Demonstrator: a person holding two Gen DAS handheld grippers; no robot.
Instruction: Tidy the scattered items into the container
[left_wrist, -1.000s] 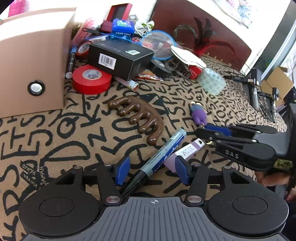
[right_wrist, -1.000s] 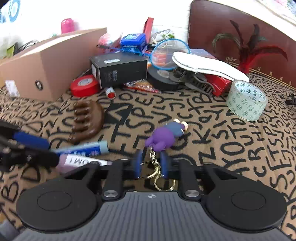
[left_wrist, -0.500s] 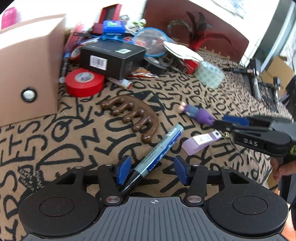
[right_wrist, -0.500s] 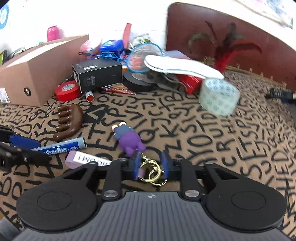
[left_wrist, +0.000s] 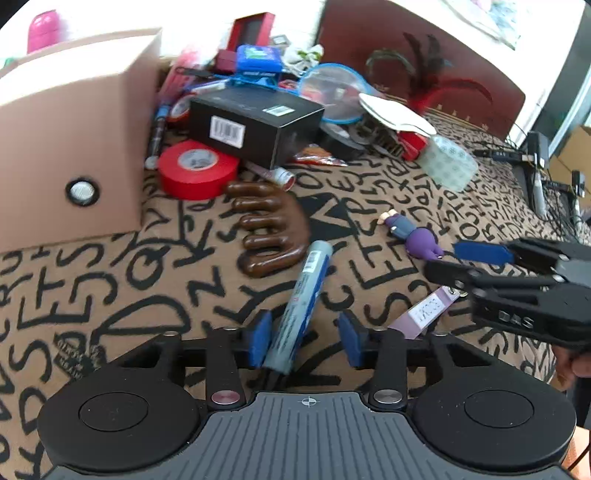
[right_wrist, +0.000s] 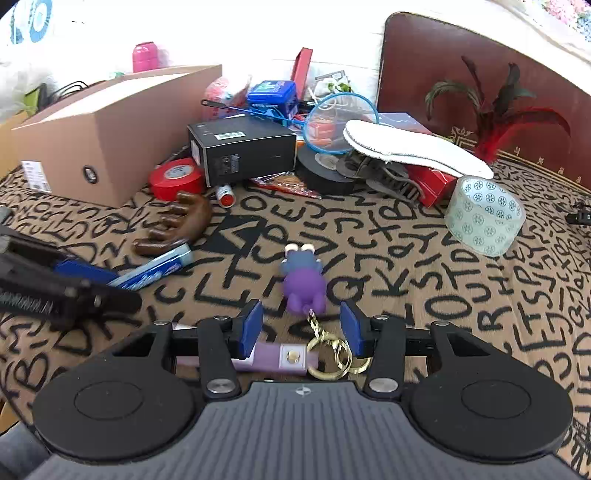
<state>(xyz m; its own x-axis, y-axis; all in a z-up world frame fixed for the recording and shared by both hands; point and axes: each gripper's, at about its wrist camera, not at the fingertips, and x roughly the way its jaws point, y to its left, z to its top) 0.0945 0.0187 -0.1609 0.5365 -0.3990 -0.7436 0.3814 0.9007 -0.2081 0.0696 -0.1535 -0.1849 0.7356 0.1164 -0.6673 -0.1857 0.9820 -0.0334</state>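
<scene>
My left gripper (left_wrist: 306, 339) is open around the near end of a blue-grey marker (left_wrist: 303, 299) that lies on the lettered cloth. My right gripper (right_wrist: 301, 328) is open, its pads either side of the gold key ring (right_wrist: 334, 354) of a purple toy keychain (right_wrist: 301, 280), which also shows in the left wrist view (left_wrist: 415, 236). Its lilac tag (right_wrist: 273, 360) lies under the right gripper. A brown wooden comb (left_wrist: 271, 229) lies beside the marker. The cardboard box (left_wrist: 74, 140) stands at the left, its open top hidden from the left wrist view.
A red tape roll (left_wrist: 197, 170), a black carton (left_wrist: 255, 123), a clear patterned tape roll (right_wrist: 484, 218), a white insole (right_wrist: 413, 147), a black tape roll (right_wrist: 325, 170) and several small items crowd the back. A dark headboard (right_wrist: 461, 55) stands behind.
My right gripper has opened and let go of the key ring; the purple toy now points straight away. My left gripper has turned, so the marker lies more lengthwise between its pads.
</scene>
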